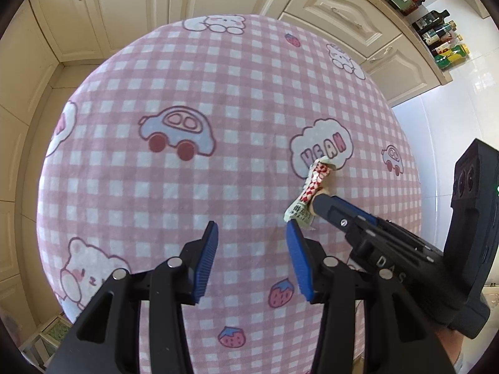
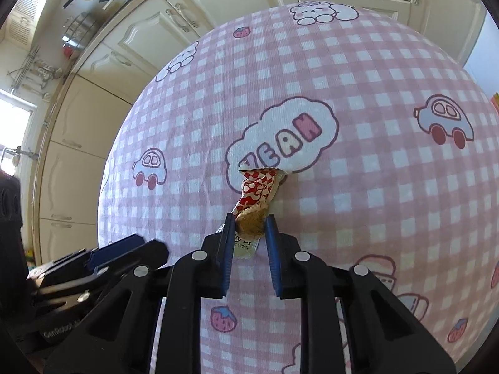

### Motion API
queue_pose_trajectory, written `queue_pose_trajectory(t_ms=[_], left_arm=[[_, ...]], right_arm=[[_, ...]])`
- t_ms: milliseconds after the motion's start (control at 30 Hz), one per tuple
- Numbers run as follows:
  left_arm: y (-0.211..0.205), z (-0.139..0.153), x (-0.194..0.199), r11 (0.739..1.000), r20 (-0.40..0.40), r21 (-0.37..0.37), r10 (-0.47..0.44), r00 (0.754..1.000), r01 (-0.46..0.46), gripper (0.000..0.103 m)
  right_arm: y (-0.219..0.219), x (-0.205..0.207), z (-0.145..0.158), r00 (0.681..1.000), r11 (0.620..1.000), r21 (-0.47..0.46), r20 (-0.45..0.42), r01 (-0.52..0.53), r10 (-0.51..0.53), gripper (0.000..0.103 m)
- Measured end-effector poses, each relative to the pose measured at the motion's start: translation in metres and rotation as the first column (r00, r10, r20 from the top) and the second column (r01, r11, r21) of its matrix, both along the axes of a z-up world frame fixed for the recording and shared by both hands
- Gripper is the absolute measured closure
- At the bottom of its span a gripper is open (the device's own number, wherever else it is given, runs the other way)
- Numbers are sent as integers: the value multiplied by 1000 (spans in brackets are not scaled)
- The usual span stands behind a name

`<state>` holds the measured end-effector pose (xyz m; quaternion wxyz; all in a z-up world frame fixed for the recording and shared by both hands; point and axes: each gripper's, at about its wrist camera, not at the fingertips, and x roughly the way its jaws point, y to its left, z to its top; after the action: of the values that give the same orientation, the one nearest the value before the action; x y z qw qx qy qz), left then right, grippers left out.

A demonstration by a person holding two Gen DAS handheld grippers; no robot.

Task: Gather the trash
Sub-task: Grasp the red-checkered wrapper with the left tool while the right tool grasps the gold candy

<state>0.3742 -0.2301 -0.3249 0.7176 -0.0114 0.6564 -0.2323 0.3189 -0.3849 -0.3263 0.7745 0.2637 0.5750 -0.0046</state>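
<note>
A crumpled snack wrapper [image 2: 257,194], red-and-white checked with a tan and pale green part, lies on the pink checked tablecloth [image 2: 358,187]. My right gripper [image 2: 251,222] is shut on its near end, the blue pads pinching the tan crumpled part. In the left wrist view the wrapper [image 1: 313,184] sits to the right, with the right gripper [image 1: 315,207] holding it. My left gripper [image 1: 251,229] is open and empty, just left of and below the wrapper, its right pad close to the wrapper's pale green end.
The round table with the cartoon-print cloth [image 1: 187,93] fills both views. Cream kitchen cabinets [image 1: 109,9] stand behind it. A counter with bottles [image 1: 443,40] is at the far right. White floor tiles [image 1: 452,118] lie to the right of the table.
</note>
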Motion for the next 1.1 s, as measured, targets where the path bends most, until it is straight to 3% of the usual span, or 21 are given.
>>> queue_pose_trajectory(t_ms=[433,467,600,733,900,1100], left_arm=[[-81,-19,0,987,-3,-19,-163,987,163,59],[-85,-21,0,985,-7,-20,-174,985,174,61],[-99,-25,0,979,-13,-20,-205,979,205,89],[-103,-27,-1,979,-11,-12,-206,979,206,96],[-84,-24,-9,979,-12,-25,-201,980,200,99],[-23,-10,-15,988,-5,-56,-145,989,145,100]], right_arm=[[-59,-29,12,992,991,-33,19,127,-127,85],[-62,-32,12,991,990,-32,17,137,-136,85],[-65,-41,12,988,987,-30,14,157,-157,85],[-62,-49,14,986,985,-32,15,167,-167,85],[-46,-53,22,986,986,-43,27,163,-162,85],[-6,-48,34,992,992,-54,46,117,-114,85]])
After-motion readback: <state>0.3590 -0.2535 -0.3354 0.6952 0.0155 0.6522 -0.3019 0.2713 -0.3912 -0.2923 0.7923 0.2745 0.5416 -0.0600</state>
